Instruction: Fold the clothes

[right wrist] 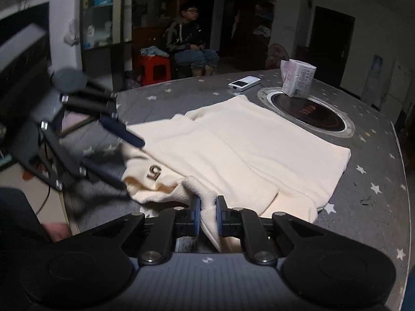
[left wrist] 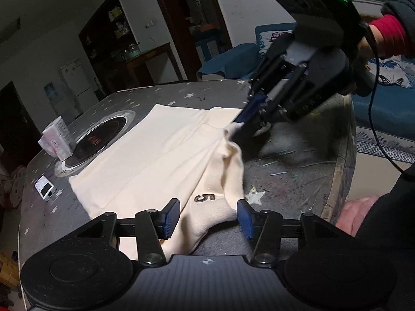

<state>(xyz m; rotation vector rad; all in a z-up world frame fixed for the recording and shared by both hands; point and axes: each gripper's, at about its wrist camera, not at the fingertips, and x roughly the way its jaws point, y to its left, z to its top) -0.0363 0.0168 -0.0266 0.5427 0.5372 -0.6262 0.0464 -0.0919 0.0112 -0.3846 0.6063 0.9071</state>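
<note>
A cream garment (left wrist: 155, 153) with a dark "5" patch (left wrist: 205, 197) lies partly folded on the grey star-print table (left wrist: 285, 186). My left gripper (left wrist: 208, 219) is open, its jaws either side of the garment's near edge by the "5". My right gripper (right wrist: 208, 213) is shut on a fold of the cream cloth (right wrist: 207, 202). In the left wrist view the right gripper (left wrist: 234, 132) pinches the garment's raised edge. In the right wrist view the left gripper (right wrist: 132, 164) is open beside the "5" patch (right wrist: 154, 172).
A round built-in hotplate (right wrist: 308, 114) sits in the table, with a tissue pack (right wrist: 297, 80) on its rim and a small white device (right wrist: 243, 83) nearby. A seated person (right wrist: 192, 41) and a red stool (right wrist: 154, 70) are beyond the table. A blue sofa (left wrist: 384, 103) is to the right.
</note>
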